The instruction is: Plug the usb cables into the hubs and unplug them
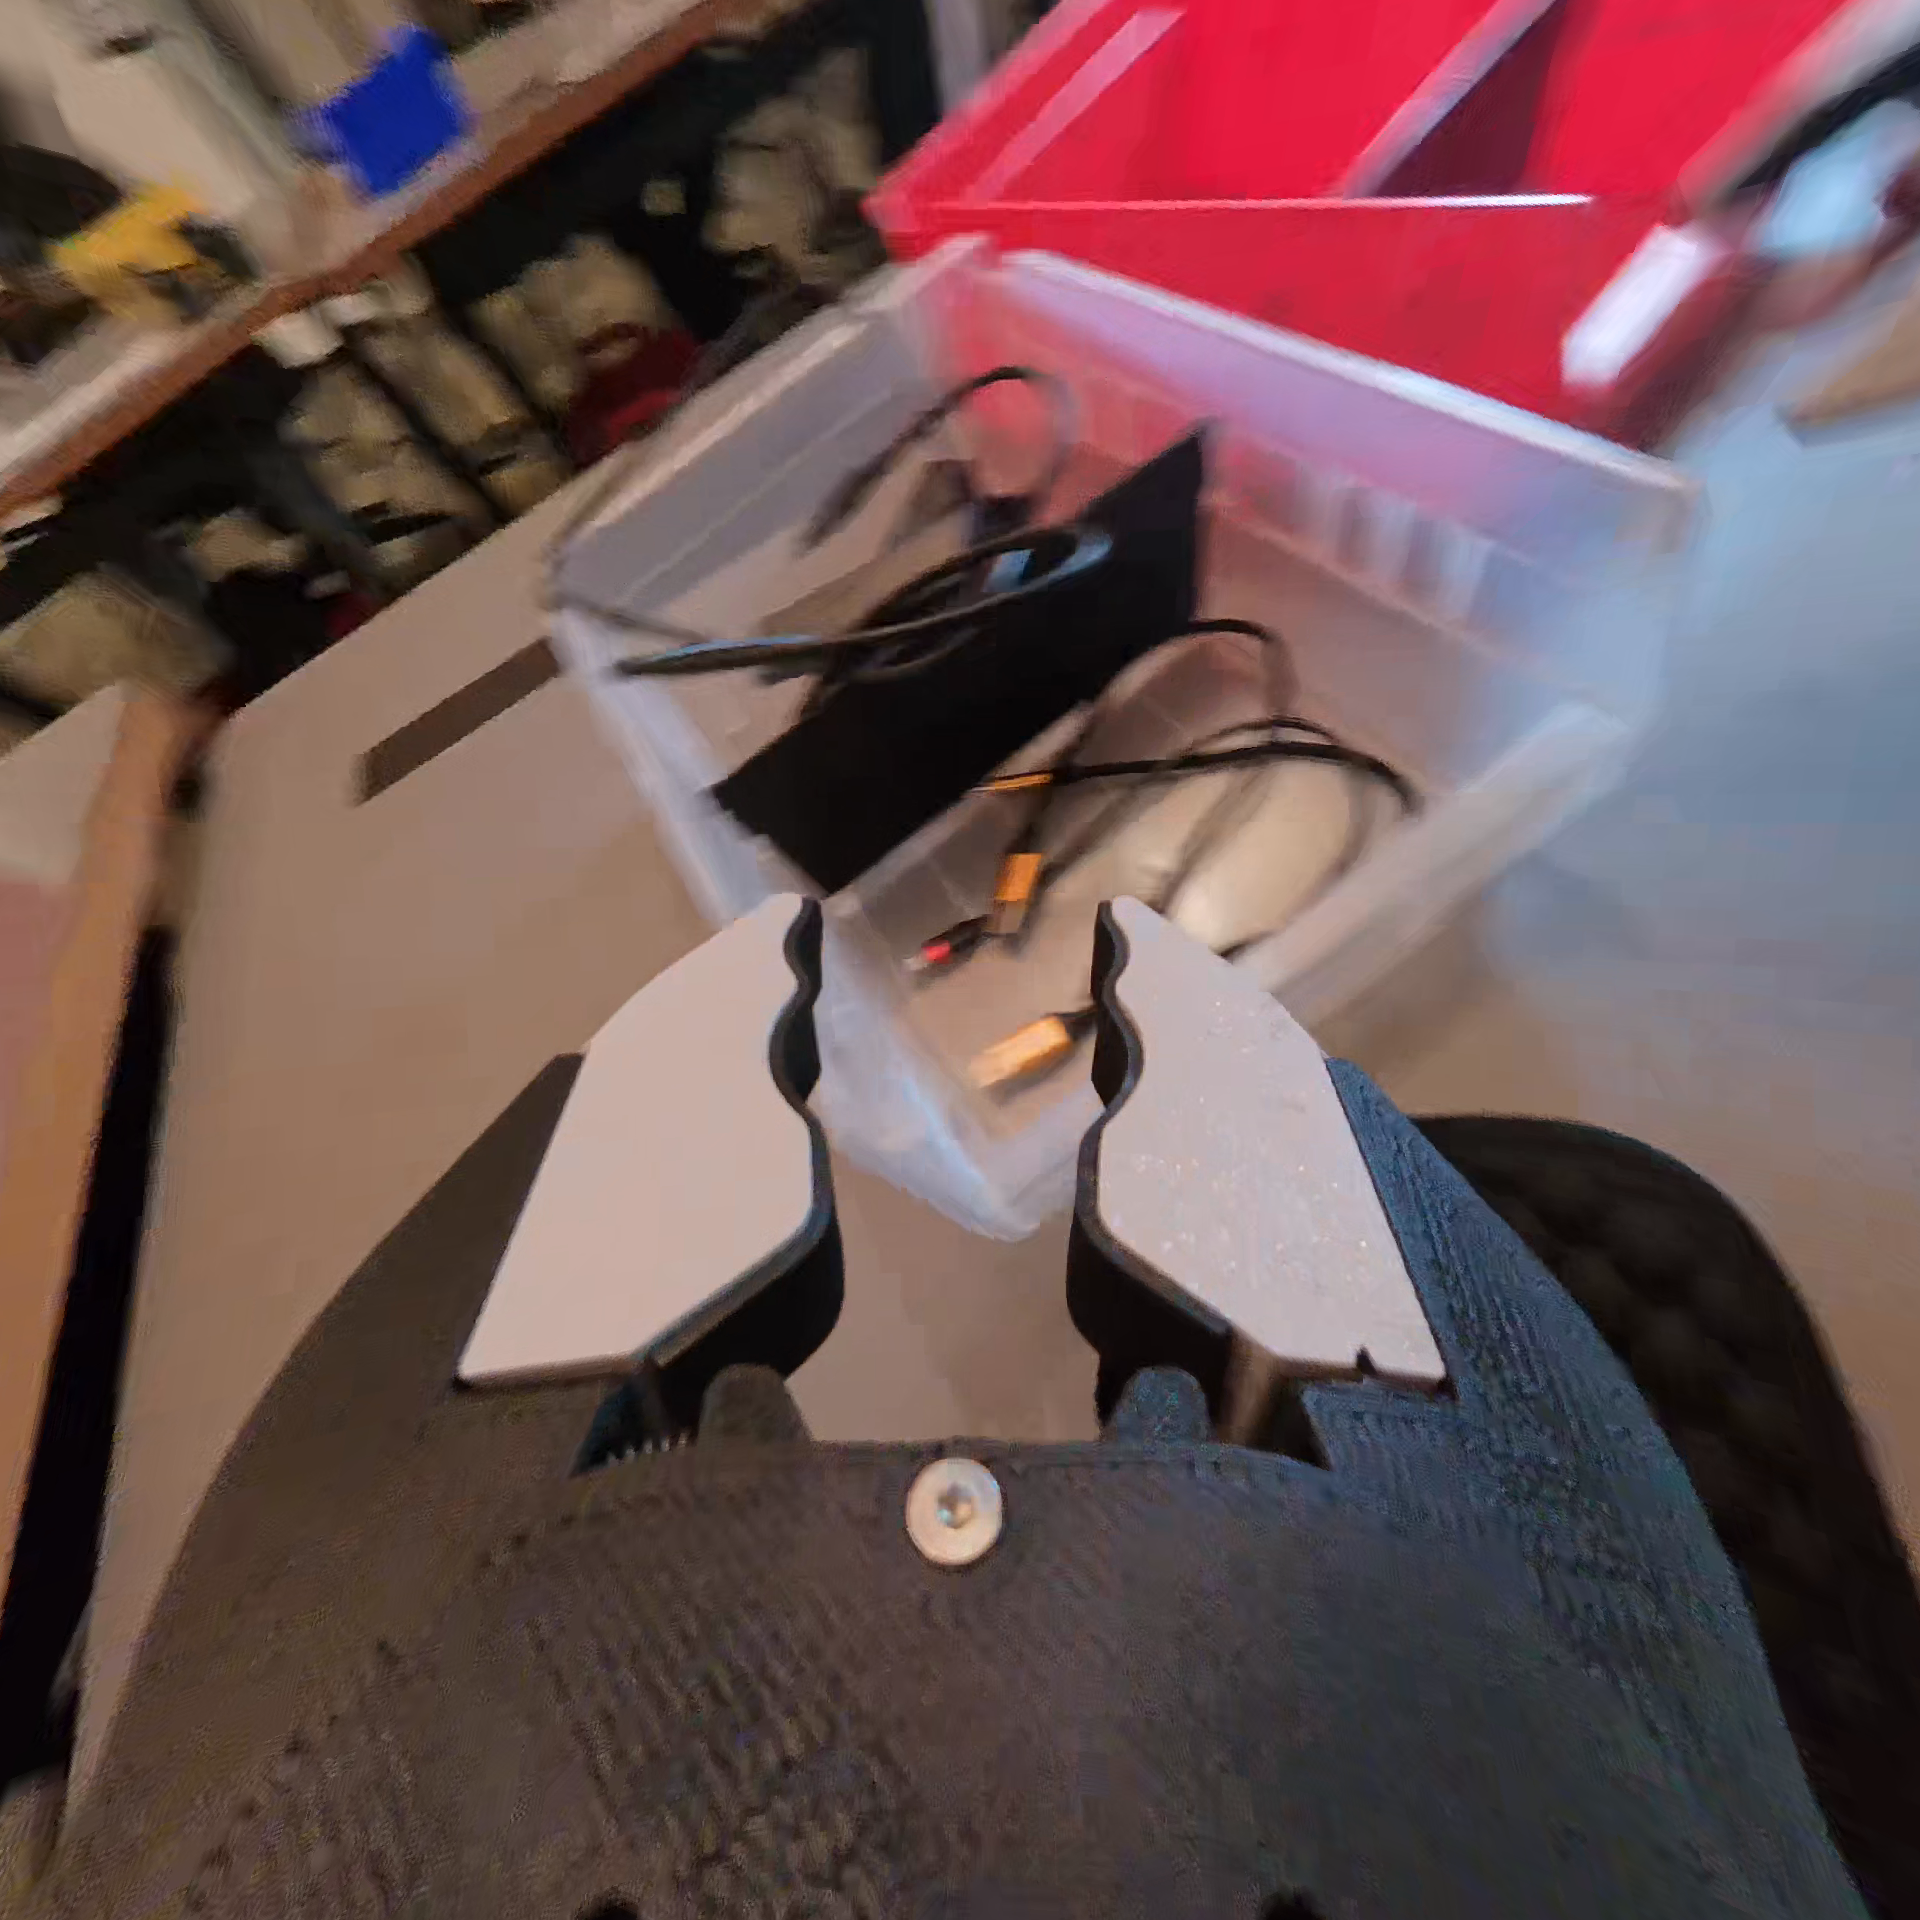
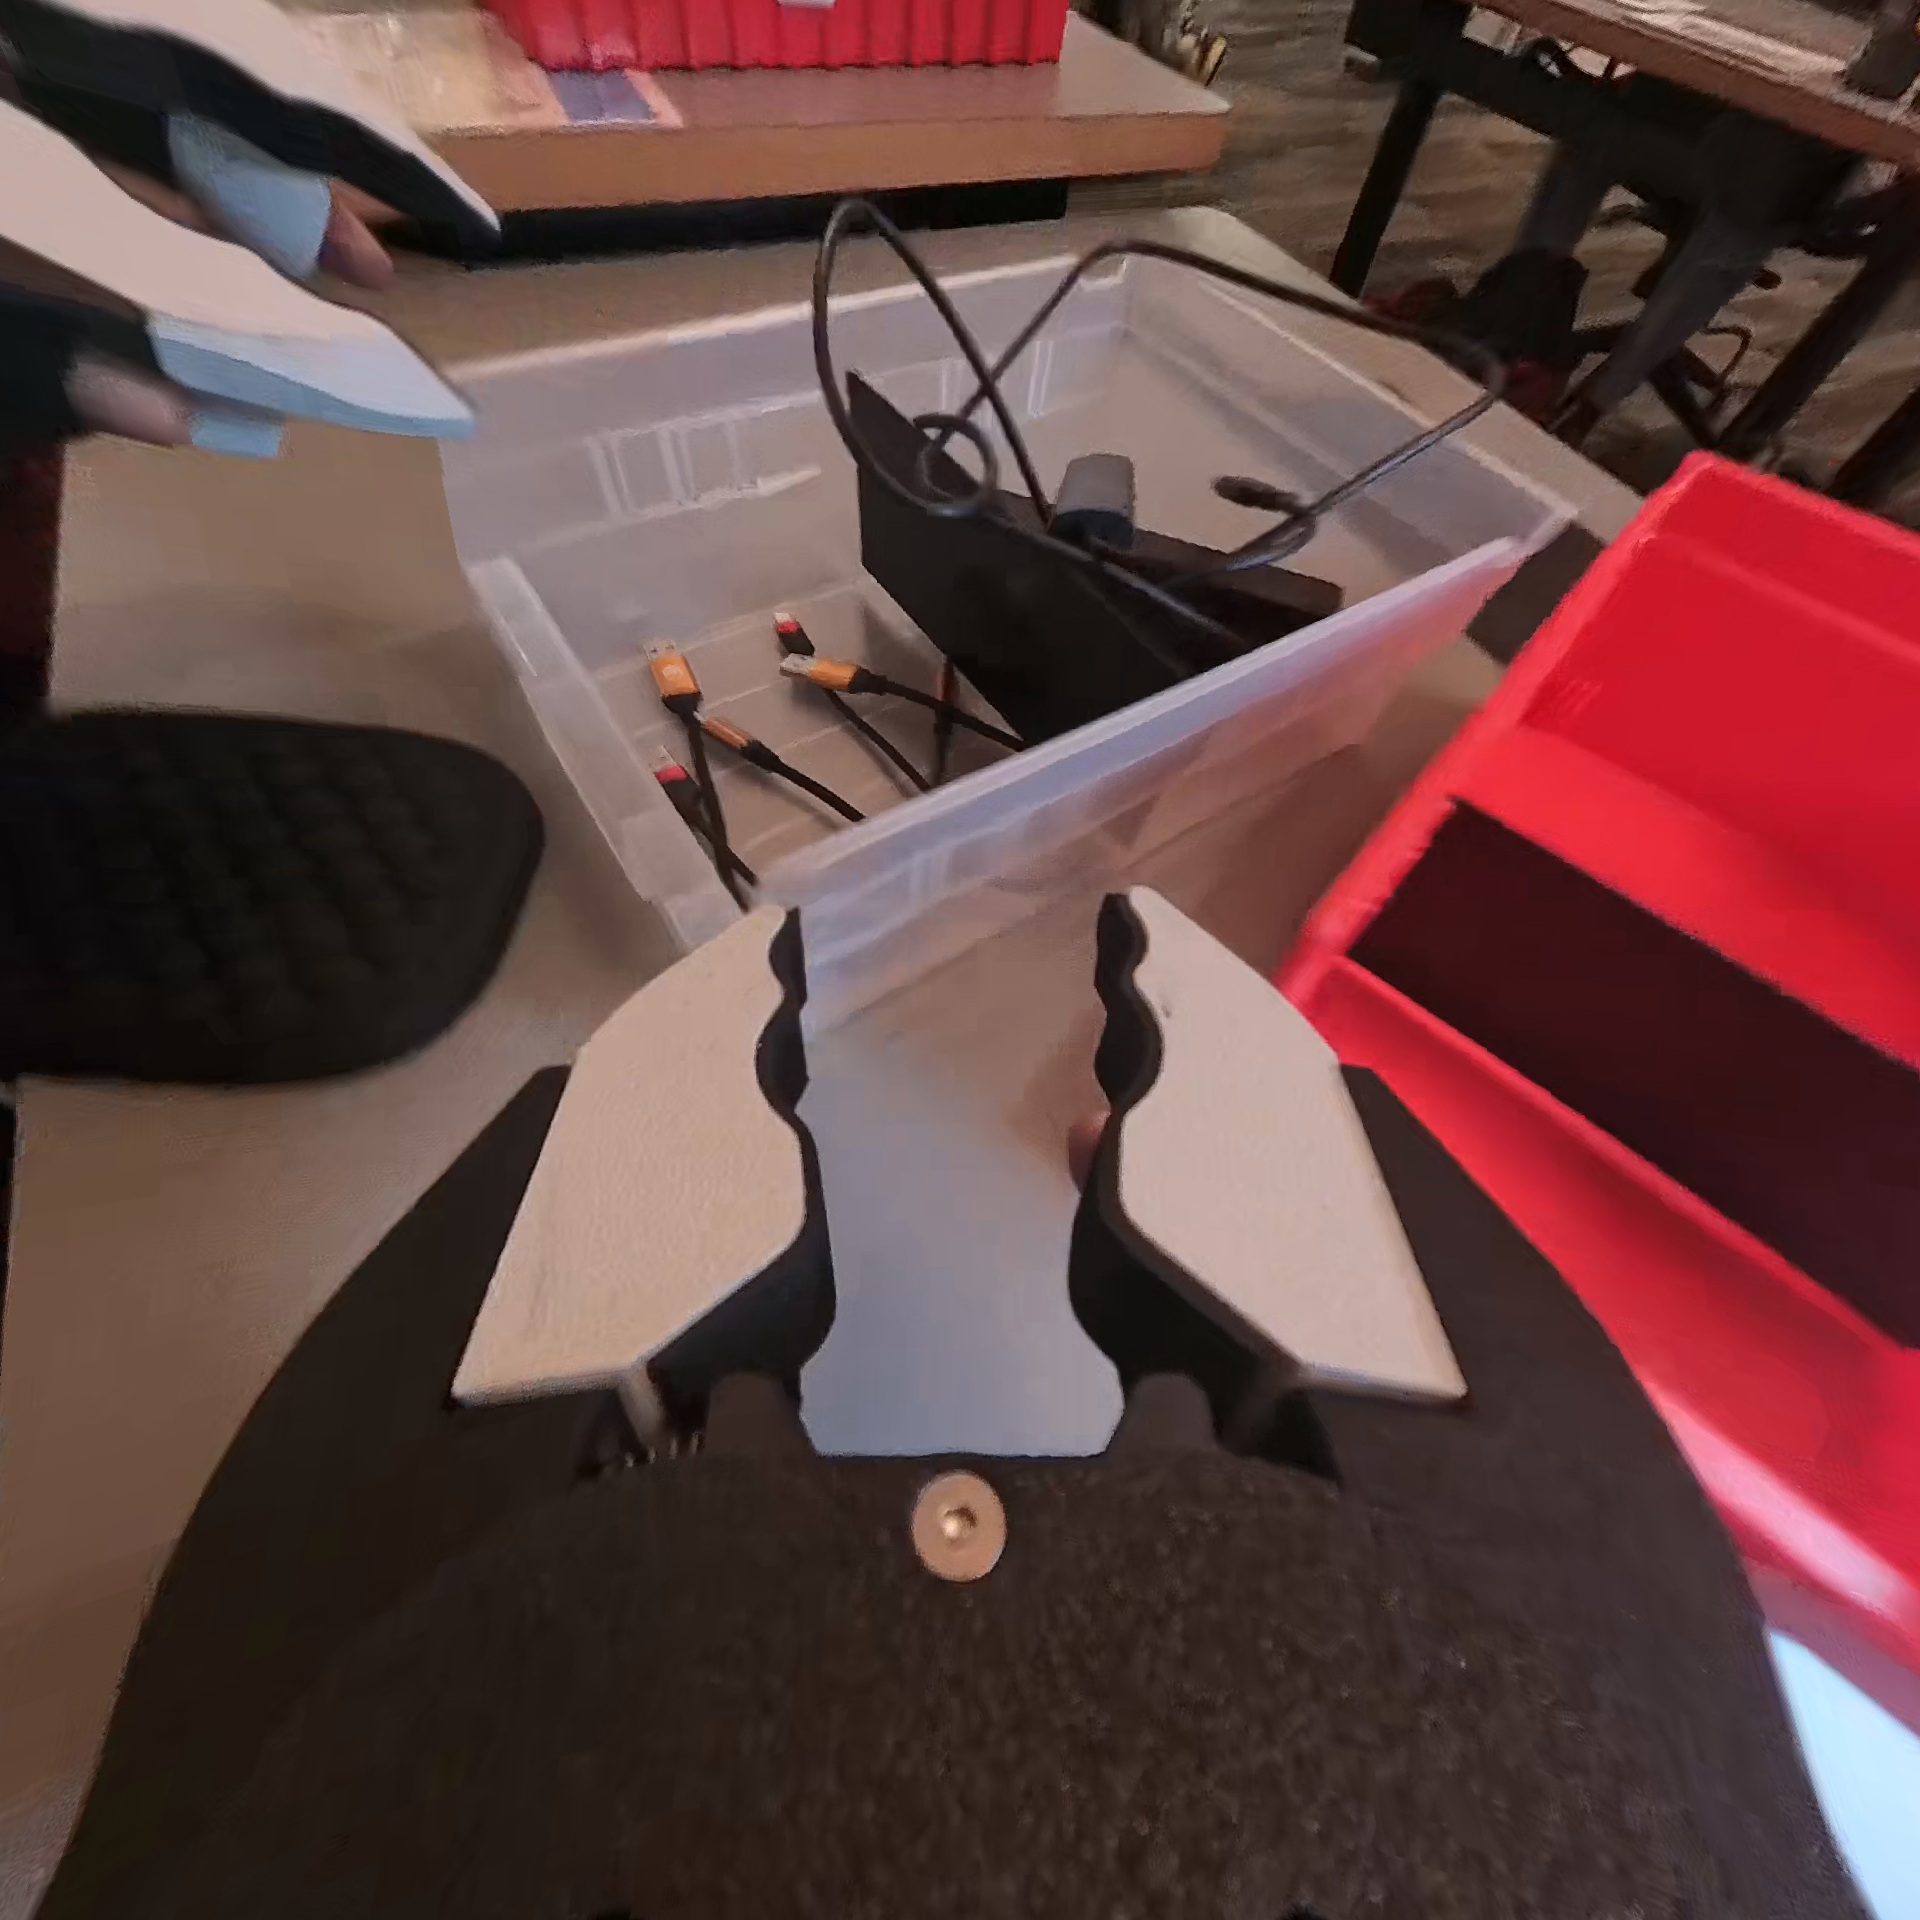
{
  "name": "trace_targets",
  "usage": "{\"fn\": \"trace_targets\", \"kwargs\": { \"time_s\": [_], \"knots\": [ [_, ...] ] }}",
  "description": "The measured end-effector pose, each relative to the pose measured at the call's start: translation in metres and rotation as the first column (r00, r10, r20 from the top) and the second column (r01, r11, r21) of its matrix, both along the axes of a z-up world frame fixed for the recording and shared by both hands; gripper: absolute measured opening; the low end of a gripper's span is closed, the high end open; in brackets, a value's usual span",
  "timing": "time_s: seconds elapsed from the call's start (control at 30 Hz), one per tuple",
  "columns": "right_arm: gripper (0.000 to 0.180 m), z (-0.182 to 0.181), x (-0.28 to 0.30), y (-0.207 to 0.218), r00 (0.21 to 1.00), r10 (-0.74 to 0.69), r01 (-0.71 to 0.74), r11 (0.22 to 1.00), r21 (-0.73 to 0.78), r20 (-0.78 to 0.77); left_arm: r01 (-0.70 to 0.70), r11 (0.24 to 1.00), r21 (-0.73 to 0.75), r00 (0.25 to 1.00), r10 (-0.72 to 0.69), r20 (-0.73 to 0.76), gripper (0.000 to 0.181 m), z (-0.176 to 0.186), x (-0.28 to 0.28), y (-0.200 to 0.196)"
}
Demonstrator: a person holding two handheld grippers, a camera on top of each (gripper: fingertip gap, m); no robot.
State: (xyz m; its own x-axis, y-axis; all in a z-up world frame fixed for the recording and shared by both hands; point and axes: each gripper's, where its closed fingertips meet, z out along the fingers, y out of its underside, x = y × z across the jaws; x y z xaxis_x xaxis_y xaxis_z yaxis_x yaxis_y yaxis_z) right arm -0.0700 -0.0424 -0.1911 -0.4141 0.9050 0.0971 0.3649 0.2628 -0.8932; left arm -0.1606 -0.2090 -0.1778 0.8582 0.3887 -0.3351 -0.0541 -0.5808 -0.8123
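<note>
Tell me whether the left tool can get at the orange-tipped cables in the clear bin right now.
Probably yes. The left tool is open and empty, right at the clear bin, with the orange-tipped cables showing between its fingers. The lid is tilted up, off that end.

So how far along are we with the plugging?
Done: the lid is tilted up off the clear bin. In hand: nothing gripped; the left gripper and right gripper both have open jaws. Left: the orange USB plugs lie loose on the bin floor, so all plugging remains.
</note>
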Motion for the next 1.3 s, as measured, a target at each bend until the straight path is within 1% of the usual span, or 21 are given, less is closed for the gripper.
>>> {"fn": "trace_targets", "kwargs": {
  "time_s": [0.07, 0.1, 0.13, 0.17, 0.23, 0.27, 0.33, 0.37, 0.4, 0.43, 0.5, 0.53, 0.63, 0.77, 0.9, 0.97, 1.1, 1.2, 1.23, 1.27, 1.3],
  "knots": [
    [0.059, 0.005, 0.008, 0.028, 0.998, 0.036, -0.043, 0.989, 0.143, 0.055, 0.193, 0.972, -0.131, 0.980, -0.186, 0.064, 0.057, -0.016, 0.028, 0.022],
    [0.062, 0.001, 0.011, 0.043, 0.992, 0.063, -0.087, 0.968, 0.237, 0.106, 0.267, 0.934, -0.239, 0.963, -0.251, 0.095, 0.059, -0.031, 0.037, 0.028],
    [0.063, -0.008, 0.011, 0.060, 0.982, 0.080, -0.136, 0.929, 0.344, 0.172, 0.319, 0.880, -0.352, 0.948, -0.293, 0.126, 0.061, -0.049, 0.041, 0.031],
    [0.067, -0.021, 0.010, 0.081, 0.965, 0.066, -0.180, 0.873, 0.453, 0.255, 0.356, 0.818, -0.453, 0.934, -0.321, 0.155, 0.063, -0.066, 0.042, 0.032],
    [0.069, -0.049, 0.003, 0.123, 0.917, 0.007, -0.267, 0.754, 0.600, 0.400, 0.383, 0.713, -0.587, 0.919, -0.356, 0.167, 0.065, -0.090, 0.036, 0.038],
    [0.068, -0.061, -0.001, 0.137, 0.893, -0.005, -0.312, 0.712, 0.629, 0.449, 0.402, 0.665, -0.630, 0.908, -0.376, 0.183, 0.063, -0.100, 0.034, 0.040],
    [0.063, -0.083, -0.009, 0.156, 0.853, -0.009, -0.391, 0.652, 0.650, 0.522, 0.459, 0.594, -0.661, 0.879, -0.415, 0.236, 0.054, -0.114, 0.034, 0.047],
    [0.056, -0.094, -0.011, 0.160, 0.837, 0.005, -0.425, 0.636, 0.645, 0.546, 0.506, 0.570, -0.648, 0.855, -0.431, 0.289, 0.046, -0.118, 0.039, 0.050],
    [0.043, -0.103, -0.010, 0.158, 0.821, 0.040, -0.459, 0.639, 0.617, 0.569, 0.545, 0.560, -0.624, 0.833, -0.444, 0.329, 0.037, -0.121, 0.043, 0.054],
    [0.040, -0.104, -0.012, 0.155, 0.826, 0.077, -0.469, 0.641, 0.607, 0.558, 0.551, 0.569, -0.610, 0.831, -0.444, 0.336, 0.028, -0.122, 0.044, 0.058],
    [0.036, -0.100, -0.010, 0.148, 0.844, 0.088, -0.447, 0.660, 0.603, 0.530, 0.502, 0.648, -0.573, 0.863, -0.418, 0.283, 0.030, -0.121, 0.034, 0.068],
    [0.034, -0.099, -0.006, 0.145, 0.854, 0.076, -0.427, 0.668, 0.609, 0.515, 0.502, 0.672, -0.545, 0.864, -0.415, 0.285, 0.031, -0.120, 0.033, 0.069],
    [0.032, -0.100, 0.018, 0.136, 0.877, -0.013, -0.336, 0.698, 0.633, 0.480, 0.464, 0.718, -0.519, 0.886, -0.387, 0.257, 0.032, -0.120, 0.029, 0.065],
    [0.031, -0.097, 0.055, 0.130, 0.905, -0.132, -0.166, 0.766, 0.621, 0.405, 0.408, 0.755, -0.514, 0.913, -0.334, 0.234, 0.032, -0.120, 0.021, 0.056],
    [0.032, -0.100, 0.077, 0.155, 0.900, -0.242, -0.068, 0.745, 0.664, 0.362, 0.376, 0.783, -0.495, 0.926, -0.306, 0.221, 0.032, -0.119, 0.004, 0.059],
    [0.032, -0.099, 0.080, 0.171, 0.897, -0.264, -0.048, 0.738, 0.673, 0.354, 0.359, 0.792, -0.493, 0.933, -0.287, 0.217, 0.032, -0.119, -0.009, 0.064],
    [0.032, -0.099, 0.080, 0.208, 0.887, -0.320, -0.020, 0.694, 0.720, 0.333, 0.332, 0.802, -0.496, 0.943, -0.278, 0.181, 0.033, -0.118, -0.036, 0.075],
    [0.033, -0.094, 0.076, 0.221, 0.898, -0.347, 0.033, 0.668, 0.744, 0.271, 0.322, 0.818, -0.477, 0.946, -0.257, 0.197, 0.035, -0.117, -0.048, 0.077],
    [0.040, -0.091, 0.075, 0.220, 0.908, -0.344, 0.060, 0.674, 0.736, 0.241, 0.314, 0.833, -0.455, 0.948, -0.249, 0.199, 0.038, -0.114, -0.051, 0.078],
    [0.044, -0.086, 0.074, 0.216, 0.920, -0.333, 0.092, 0.698, 0.711, 0.208, 0.311, 0.852, -0.422, 0.948, -0.245, 0.206, 0.042, -0.108, -0.052, 0.078],
    [0.046, -0.079, 0.073, 0.209, 0.935, -0.310, 0.121, 0.737, 0.665, 0.174, 0.319, 0.870, -0.377, 0.943, -0.250, 0.222, 0.042, -0.098, -0.050, 0.079]
  ]
}}
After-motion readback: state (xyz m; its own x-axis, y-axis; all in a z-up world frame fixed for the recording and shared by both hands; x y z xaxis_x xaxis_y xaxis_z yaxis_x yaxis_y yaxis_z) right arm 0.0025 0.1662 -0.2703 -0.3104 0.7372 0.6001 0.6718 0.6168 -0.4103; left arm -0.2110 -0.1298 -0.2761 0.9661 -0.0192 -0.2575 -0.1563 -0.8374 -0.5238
